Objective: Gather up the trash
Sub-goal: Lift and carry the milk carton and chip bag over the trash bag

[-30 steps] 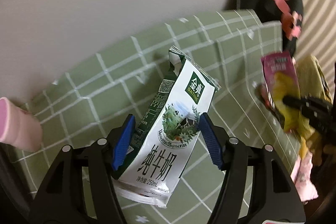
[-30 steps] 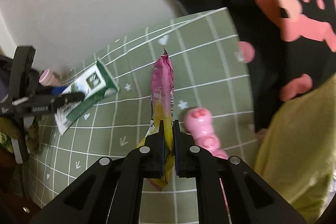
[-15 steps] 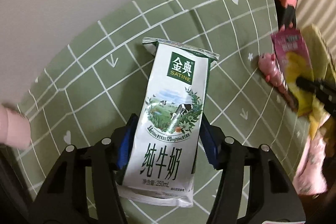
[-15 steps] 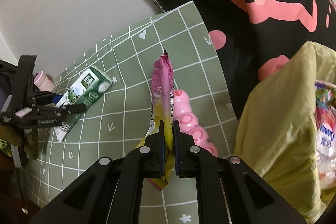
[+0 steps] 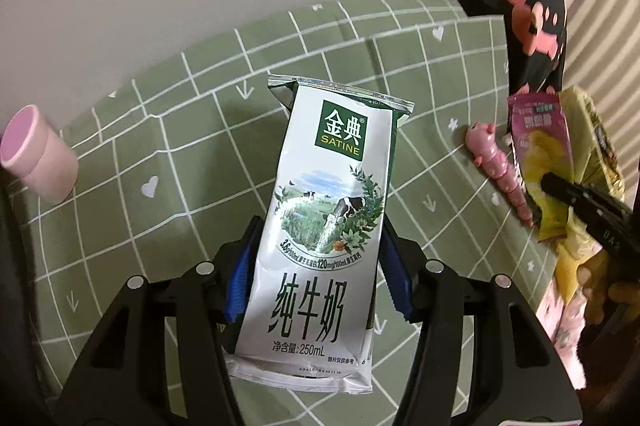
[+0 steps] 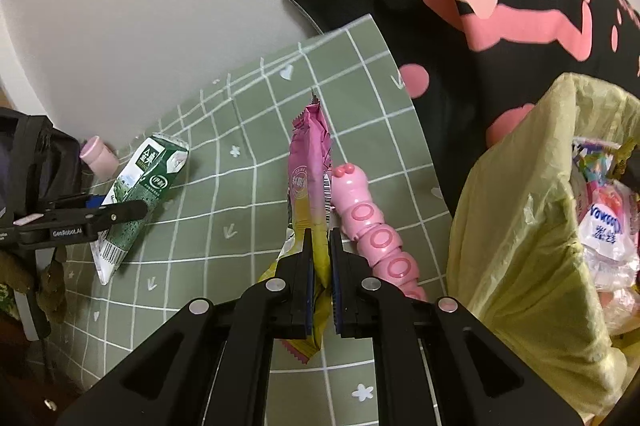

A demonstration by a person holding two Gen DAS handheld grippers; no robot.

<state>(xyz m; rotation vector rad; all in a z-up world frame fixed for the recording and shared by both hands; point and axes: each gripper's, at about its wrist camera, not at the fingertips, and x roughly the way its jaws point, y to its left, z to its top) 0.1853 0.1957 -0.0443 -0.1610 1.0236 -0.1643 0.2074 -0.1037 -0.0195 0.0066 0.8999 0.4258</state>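
Right wrist: bag [image 6: 520, 226] (wrappers [image 6: 604, 226] inside)

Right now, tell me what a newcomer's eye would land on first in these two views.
First, the white and green milk carton filling the middle of the left wrist view, gripped between the left gripper fingers' blue pads above the green checked tablecloth. Next, the pink and yellow snack wrapper pinched edge-on in the right gripper, beside a pink caterpillar toy. At the right, a yellow trash bag gapes, already holding wrappers.
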